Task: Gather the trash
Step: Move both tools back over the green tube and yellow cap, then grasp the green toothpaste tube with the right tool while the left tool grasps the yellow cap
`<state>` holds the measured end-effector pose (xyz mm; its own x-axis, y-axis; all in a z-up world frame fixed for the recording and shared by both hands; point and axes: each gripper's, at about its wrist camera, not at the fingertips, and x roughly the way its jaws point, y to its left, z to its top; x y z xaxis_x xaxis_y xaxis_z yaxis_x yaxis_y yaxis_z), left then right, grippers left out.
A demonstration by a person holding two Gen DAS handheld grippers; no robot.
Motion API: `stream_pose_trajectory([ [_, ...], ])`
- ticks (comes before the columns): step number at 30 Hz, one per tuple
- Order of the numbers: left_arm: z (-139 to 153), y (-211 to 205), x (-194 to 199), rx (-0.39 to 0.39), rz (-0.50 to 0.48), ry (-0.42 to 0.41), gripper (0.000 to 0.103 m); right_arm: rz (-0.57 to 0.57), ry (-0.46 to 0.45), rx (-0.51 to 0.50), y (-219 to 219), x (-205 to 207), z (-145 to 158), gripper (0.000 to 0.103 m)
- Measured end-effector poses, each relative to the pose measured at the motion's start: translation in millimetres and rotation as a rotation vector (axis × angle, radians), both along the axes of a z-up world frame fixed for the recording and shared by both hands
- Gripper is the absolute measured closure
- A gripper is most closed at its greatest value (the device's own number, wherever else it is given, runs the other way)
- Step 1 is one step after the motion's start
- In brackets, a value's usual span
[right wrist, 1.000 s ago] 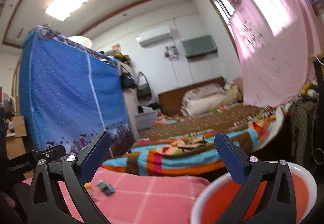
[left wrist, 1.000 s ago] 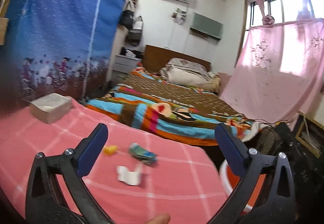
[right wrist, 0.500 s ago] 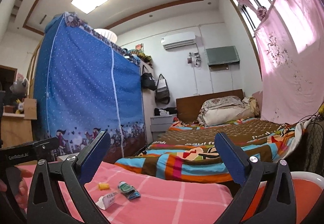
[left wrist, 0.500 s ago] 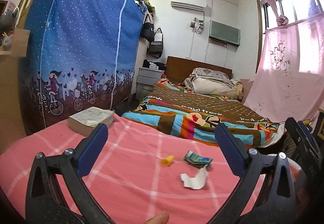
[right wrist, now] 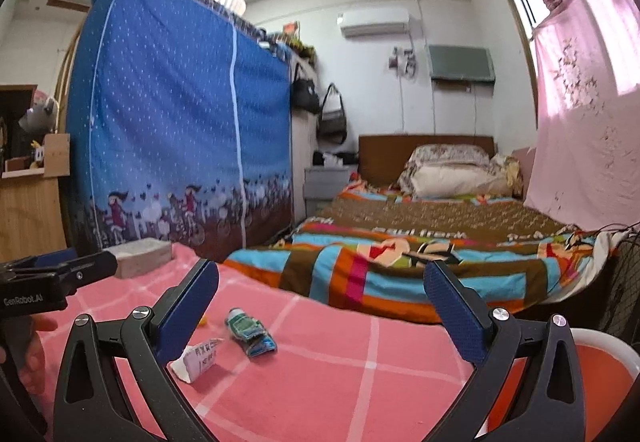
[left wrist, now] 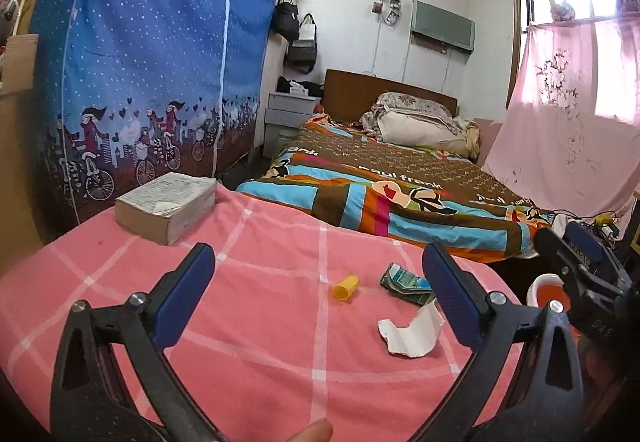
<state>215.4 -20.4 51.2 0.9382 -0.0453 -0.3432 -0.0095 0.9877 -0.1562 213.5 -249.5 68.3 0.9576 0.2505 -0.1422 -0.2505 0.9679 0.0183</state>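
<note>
Three bits of trash lie on the pink checked table cloth point(left wrist: 260, 322): a yellow cap point(left wrist: 346, 287), a crushed green-blue wrapper point(left wrist: 406, 282) and a torn white paper scrap point(left wrist: 408, 332). My left gripper point(left wrist: 318, 290) hovers open just short of them, nothing between its fingers. In the right wrist view the wrapper point(right wrist: 250, 330) and the paper scrap point(right wrist: 198, 358) lie near the left finger of my right gripper point(right wrist: 320, 306), which is also open and empty. An orange bin with a white rim point(right wrist: 604, 358) stands past the table's right edge; it shows too in the left view point(left wrist: 548, 288).
A thick book point(left wrist: 166, 200) lies at the table's far left corner. Beyond the table is a bed with a striped blanket point(left wrist: 400, 186), a blue fabric wardrobe point(left wrist: 140, 54) on the left and a pink curtain point(left wrist: 568, 114) on the right.
Both cameras have tilted down and steadied toward the table. The trash now sits closer and more central between the left gripper's fingers. Both grippers stay open.
</note>
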Motion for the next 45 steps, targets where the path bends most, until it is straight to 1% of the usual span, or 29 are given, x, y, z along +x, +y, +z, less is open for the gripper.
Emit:
stream_pose_trajectory([
  [1,-0.2,0.4,2.8,0.003,-0.005,0.008,0.0,0.005,0.017,0.0,1.3,4.4,-1.2,0.0],
  [3,-0.9,2.0,11.5,0.012,-0.018,0.03,0.003,0.022,0.053,-0.009,5.9,13.8,-4.3,0.004],
  [4,-2.2,3.0,17.6,0.017,-0.026,0.051,0.004,0.029,0.073,-0.017,8.5,18.6,-5.5,0.011],
  [5,-3.3,5.4,22.6,0.019,-0.032,0.066,0.008,0.038,0.102,-0.028,12.3,25.1,-7.3,0.02],
  [6,-4.8,7.3,28.5,0.021,-0.044,0.09,0.014,0.044,0.122,-0.035,13.3,29.6,-8.2,0.022],
  [7,-6.5,6.8,33.5,0.02,-0.058,0.114,0.019,0.053,0.16,-0.052,17.0,36.7,-11.2,0.025],
  [8,-9.5,6.5,40.5,0.017,-0.082,0.15,0.026,0.063,0.189,-0.064,20.0,41.5,-13.3,0.03],
  [9,-12.5,6.6,45.8,0.012,-0.101,0.177,0.031,0.079,0.229,-0.078,23.2,48.3,-16.7,0.034],
  [10,-15.8,7.3,50.6,0.006,-0.121,0.204,0.034,0.087,0.25,-0.083,24.7,51.5,-18.9,0.04],
  [12,-23.2,5.7,60.0,-0.007,-0.161,0.262,0.044,0.104,0.29,-0.089,26.8,57.2,-23.2,0.042],
  [13,-25.8,4.2,63.9,-0.009,-0.178,0.288,0.047,0.114,0.314,-0.092,28.2,60.9,-25.7,0.046],
  [14,-28.6,2.0,67.9,-0.011,-0.195,0.314,0.052,0.13,0.342,-0.096,30.8,65.3,-29.0,0.054],
  [15,-31.1,-0.6,71.3,-0.011,-0.213,0.339,0.056,0.148,0.373,-0.102,33.4,69.5,-32.3,0.058],
  [16,-32.6,-2.1,72.2,-0.011,-0.222,0.35,0.057,0.156,0.387,-0.106,34.8,71.2,-33.7,0.062],
  [18,-34.6,-4.5,75.3,-0.012,-0.243,0.373,0.058,0.189,0.421,-0.125,40.0,73.5,-38.1,0.062],
  [23,-37.1,-11.7,82.8,-0.014,-0.272,0.4,0.059,0.241,0.453,-0.173,52.0,73.9,-41.7,0.062],
  [25,-39.6,-14.1,88.0,-0.009,-0.277,0.419,0.063,0.241,0.467,-0.183,53.8,75.1,-43.4,0.062],
  [27,-42.2,-15.9,93.1,-0.007,-0.286,0.44,0.071,0.24,0.487,-0.175,52.4,78.7,-44.6,0.063],
  [29,-45.9,-18.0,95.5,-0.002,-0.293,0.463,0.076,0.241,0.508,-0.166,51.7,82.4,-46.0,0.067],
  [31,-46.8,-17.3,95.8,-0.003,-0.295,0.47,0.083,0.257,0.534,-0.178,55.9,85.8,-49.0,0.072],
  [32,-46.6,-16.9,95.4,-0.007,-0.299,0.469,0.083,0.265,0.539,-0.188,58.5,86.1,-49.9,0.076],
  [34,-46.7,-16.1,94.9,-0.012,-0.304,0.466,0.083,0.277,0.541,-0.22,65.2,84.0,-51.5,0.081],
  [37,-47.2,-17.0,93.5,-0.008,-0.312,0.459,0.083,0.273,0.536,-0.234,67.6,82.0,-52.7,0.083],
  [41,-44.8,-14.5,89.8,-0.017,-0.325,0.435,0.083,0.249,0.508,-0.187,57.1,79.6,-47.9,0.084],
  [45,-42.9,-8.1,87.1,-0.051,-0.328,0.413,0.083,0.206,0.49,-0.078,35.1,81.9,-42.5,0.084],
])
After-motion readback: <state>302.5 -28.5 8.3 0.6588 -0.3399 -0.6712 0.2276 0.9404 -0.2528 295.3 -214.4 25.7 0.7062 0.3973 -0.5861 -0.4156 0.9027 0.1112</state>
